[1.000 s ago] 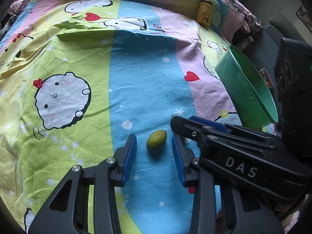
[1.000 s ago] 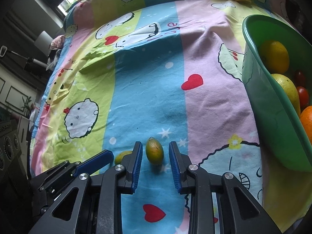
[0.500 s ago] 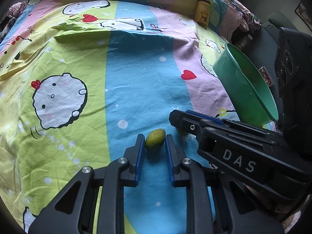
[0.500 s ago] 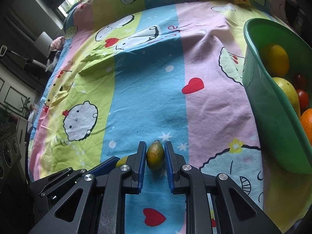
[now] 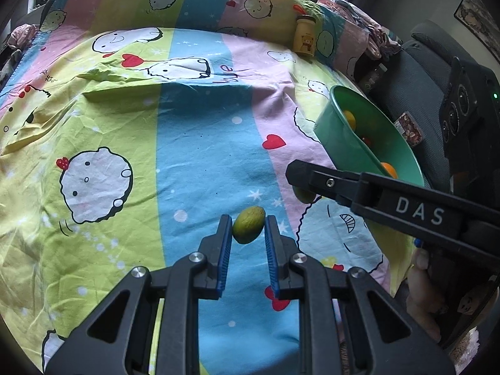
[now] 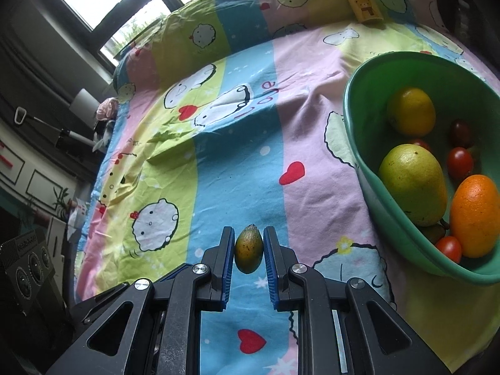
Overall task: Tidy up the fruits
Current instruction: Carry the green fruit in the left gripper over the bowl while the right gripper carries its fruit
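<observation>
My left gripper (image 5: pixel 248 228) is shut on a small green oval fruit (image 5: pixel 248 224), its blue pads pressing both sides, over the blue stripe of the bedsheet. My right gripper (image 6: pixel 248 250) is shut on a small yellow-green fruit (image 6: pixel 248 249) with brown speckles, held above the sheet. In the left wrist view the right gripper (image 5: pixel 299 184) reaches in from the right, with that fruit (image 5: pixel 302 194) peeking below its finger. The green bowl (image 6: pixel 368 168) at the right holds a lemon (image 6: pixel 411 112), a large green fruit (image 6: pixel 412 184), an orange (image 6: pixel 475 215) and several cherry tomatoes (image 6: pixel 459 162).
A cartoon-print bedsheet (image 5: pixel 125 131) in yellow, blue and pink stripes covers the bed. A small yellow bottle (image 5: pixel 304 39) stands at the far edge by the pillow. A dark chair (image 5: pixel 415 87) stands to the right of the bed, a speaker (image 6: pixel 28 262) to the left.
Both grippers closed on their fruits. The right gripper then rose with its fruit, bringing the bowl's inside into fuller view. The left gripper stayed near the sheet.
</observation>
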`<act>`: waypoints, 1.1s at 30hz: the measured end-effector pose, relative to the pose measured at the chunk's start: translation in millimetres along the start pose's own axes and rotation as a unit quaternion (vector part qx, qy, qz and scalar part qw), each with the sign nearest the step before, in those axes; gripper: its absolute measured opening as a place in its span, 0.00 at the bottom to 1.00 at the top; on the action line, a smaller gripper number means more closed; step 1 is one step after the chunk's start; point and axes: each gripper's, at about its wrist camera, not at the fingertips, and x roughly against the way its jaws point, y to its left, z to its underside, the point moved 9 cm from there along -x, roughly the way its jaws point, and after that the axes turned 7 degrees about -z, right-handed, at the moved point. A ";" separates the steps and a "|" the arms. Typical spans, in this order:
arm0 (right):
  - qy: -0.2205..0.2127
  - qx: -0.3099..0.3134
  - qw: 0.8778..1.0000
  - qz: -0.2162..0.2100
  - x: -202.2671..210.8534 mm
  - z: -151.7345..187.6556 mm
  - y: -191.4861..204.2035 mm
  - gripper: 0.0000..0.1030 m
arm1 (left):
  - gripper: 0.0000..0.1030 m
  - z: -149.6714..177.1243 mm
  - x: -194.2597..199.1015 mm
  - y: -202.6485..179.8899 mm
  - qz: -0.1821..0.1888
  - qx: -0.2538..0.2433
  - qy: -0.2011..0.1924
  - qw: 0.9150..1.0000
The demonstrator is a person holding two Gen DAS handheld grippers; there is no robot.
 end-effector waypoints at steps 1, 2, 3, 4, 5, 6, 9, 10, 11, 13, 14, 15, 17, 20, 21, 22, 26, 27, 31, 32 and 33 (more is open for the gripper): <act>-0.004 0.000 1.000 -0.001 2.4 -1.1 0.0 0.20 | 0.20 -0.8 0.3 -0.5 -0.002 -0.001 -0.001 1.000; -0.008 -0.001 1.000 -0.002 5.1 -2.2 0.4 0.20 | 0.20 -1.9 1.3 -1.4 -0.002 -0.001 -0.003 1.000; -0.013 -0.001 1.000 -0.005 8.2 -3.5 1.0 0.20 | 0.20 -3.3 2.8 -2.9 -0.001 -0.002 -0.005 1.000; -0.018 -0.001 1.000 -0.008 11.5 -5.0 1.9 0.20 | 0.20 -5.2 4.9 -5.2 0.002 -0.004 -0.009 1.000; -0.022 -0.003 1.000 -0.011 14.8 -6.7 2.2 0.20 | 0.20 -7.4 7.6 -7.9 0.004 -0.006 -0.013 1.000; -0.028 -0.004 1.000 -0.014 18.2 -8.9 2.6 0.20 | 0.20 -10.7 10.1 -11.0 0.005 -0.007 -0.017 1.000; -0.047 -0.008 0.999 -0.020 29.8 -15.8 2.3 0.20 | 0.20 -22.5 18.7 -24.5 0.008 -0.022 -0.034 0.999; -0.054 -0.010 0.998 -0.023 34.1 -18.6 1.9 0.20 | 0.20 -27.0 21.5 -29.6 0.010 -0.027 -0.040 0.999; -0.062 -0.013 0.998 -0.024 38.8 -21.6 0.6 0.20 | 0.20 -31.7 24.1 -35.5 0.011 -0.033 -0.047 0.998; -0.080 -0.021 0.996 -0.024 50.3 -28.1 -5.4 0.20 | 0.20 -41.7 28.3 -47.3 0.013 -0.045 -0.058 0.997; -0.091 -0.028 0.995 -0.024 56.6 -31.3 -9.0 0.20 | 0.20 -46.4 30.7 -53.9 0.014 -0.053 -0.064 0.996; -0.102 -0.034 0.994 -0.023 63.7 -34.3 -13.3 0.20 | 0.20 -51.2 33.0 -61.4 0.015 -0.062 -0.072 0.995; -0.126 -0.045 0.991 -0.016 77.7 -40.1 -24.0 0.20 | 0.20 -58.9 37.7 -74.5 0.016 -0.079 -0.085 0.993; -0.157 -0.065 0.985 -0.004 97.0 -47.1 -42.5 0.20 | 0.20 -69.8 39.2 -95.8 0.026 -0.097 -0.096 0.990; -0.165 -0.074 0.984 0.000 102.6 -48.6 -49.7 0.20 | 0.20 -72.9 38.3 -102.2 0.029 -0.102 -0.097 0.990; -0.172 -0.081 0.982 0.007 107.1 -49.8 -57.1 0.20 | 0.20 -75.9 36.8 -108.4 0.032 -0.106 -0.098 0.989; -0.189 -0.113 0.975 0.027 119.0 -51.0 -85.3 0.20 | 0.20 -84.7 25.6 -130.4 0.033 -0.124 -0.096 0.987; -0.191 -0.120 0.974 0.029 121.4 -51.0 -91.4 0.20 | 0.20 -85.1 21.4 -134.8 0.034 -0.128 -0.094 0.987; -0.197 -0.140 0.969 0.044 126.4 -50.0 -110.6 0.20 | 0.20 -86.0 3.8 -151.2 0.045 -0.133 -0.076 0.987; -0.196 -0.144 0.969 0.048 126.4 -49.3 -114.5 0.20 | 0.20 -85.9 -0.7 -153.8 0.046 -0.134 -0.072 0.987; -0.195 -0.149 0.968 0.052 126.0 -48.9 -118.2 0.20 | 0.18 -85.2 -4.1 -156.6 0.048 -0.135 -0.070 0.987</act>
